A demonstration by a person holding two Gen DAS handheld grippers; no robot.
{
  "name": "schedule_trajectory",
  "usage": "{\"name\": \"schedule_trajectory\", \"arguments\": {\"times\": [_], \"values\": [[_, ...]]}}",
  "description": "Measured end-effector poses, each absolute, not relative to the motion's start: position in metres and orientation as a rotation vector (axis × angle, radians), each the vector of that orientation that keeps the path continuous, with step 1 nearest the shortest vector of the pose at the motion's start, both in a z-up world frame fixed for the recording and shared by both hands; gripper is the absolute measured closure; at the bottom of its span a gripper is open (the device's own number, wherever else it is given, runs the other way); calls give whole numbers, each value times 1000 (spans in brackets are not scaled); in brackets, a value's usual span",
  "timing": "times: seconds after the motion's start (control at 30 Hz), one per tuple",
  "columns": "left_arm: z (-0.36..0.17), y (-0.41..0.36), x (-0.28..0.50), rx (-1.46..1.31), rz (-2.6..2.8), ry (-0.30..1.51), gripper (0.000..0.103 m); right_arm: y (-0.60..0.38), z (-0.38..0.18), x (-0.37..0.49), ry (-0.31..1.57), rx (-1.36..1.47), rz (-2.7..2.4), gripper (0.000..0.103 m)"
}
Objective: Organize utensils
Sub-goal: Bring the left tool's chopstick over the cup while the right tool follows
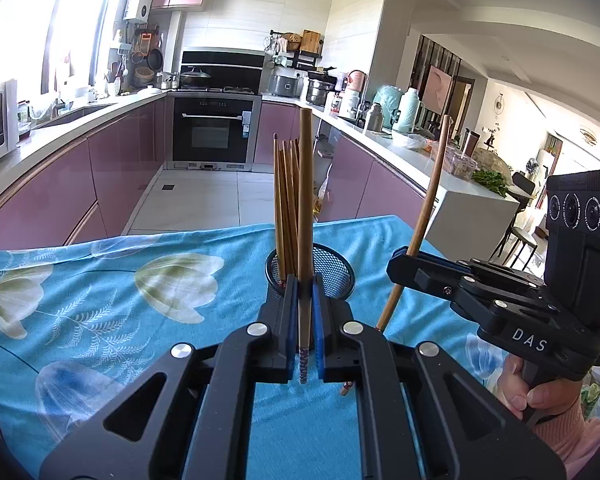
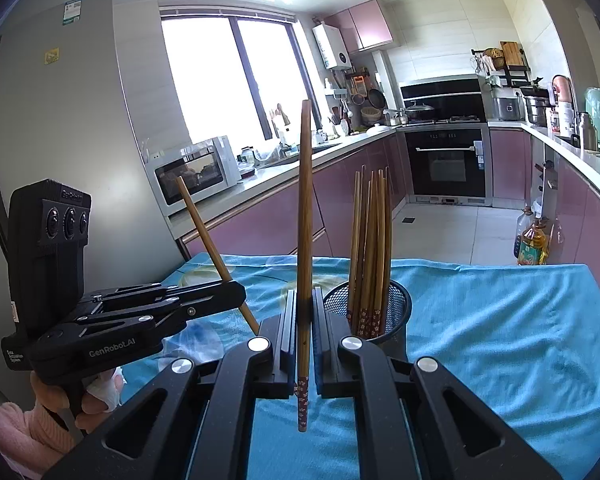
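Kitchen setting: pink cabinets, built-in oven [image 1: 211,130], tiled floor; worktop covered by a blue flowered cloth [image 1: 100,300].

Left gripper [image 1: 305,344]: jaws narrow, clamped on one wooden chopstick [image 1: 305,208]. Stick stands near upright, patterned end pointing down below the pads, clear of the cloth. In the right wrist view this chopstick leans left.

Right gripper [image 2: 305,344]: jaws narrow, clamped on one chopstick [image 2: 305,220], also near upright, flowered end hanging below the pads. In the left wrist view it tilts to the right.

Count held: 2 chopsticks, one per gripper.

Black mesh cup [image 2: 396,304] stands on the cloth just beyond both grippers, between them. Inside: a bundle of chopsticks [image 2: 370,240], patterned ends down; about 6 visible, exact count uncertain because they overlap.

One more chopstick end [image 1: 346,388] shows on the cloth beside the left gripper; the rest is hidden.

Hands: 2, pink sleeves [image 2: 20,424].
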State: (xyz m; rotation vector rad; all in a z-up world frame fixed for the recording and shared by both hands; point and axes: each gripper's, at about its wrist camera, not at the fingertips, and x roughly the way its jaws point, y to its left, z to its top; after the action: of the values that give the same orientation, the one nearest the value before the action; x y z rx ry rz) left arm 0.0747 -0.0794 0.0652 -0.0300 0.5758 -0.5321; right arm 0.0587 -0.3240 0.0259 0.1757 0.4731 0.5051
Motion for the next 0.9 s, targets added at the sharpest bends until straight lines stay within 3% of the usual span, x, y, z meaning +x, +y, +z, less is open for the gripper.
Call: {"name": "schedule_trajectory", "arguments": {"times": [0.9], "values": [[85, -85, 84, -23, -536, 522, 95, -339, 47, 74, 423, 184, 498, 97]]}}
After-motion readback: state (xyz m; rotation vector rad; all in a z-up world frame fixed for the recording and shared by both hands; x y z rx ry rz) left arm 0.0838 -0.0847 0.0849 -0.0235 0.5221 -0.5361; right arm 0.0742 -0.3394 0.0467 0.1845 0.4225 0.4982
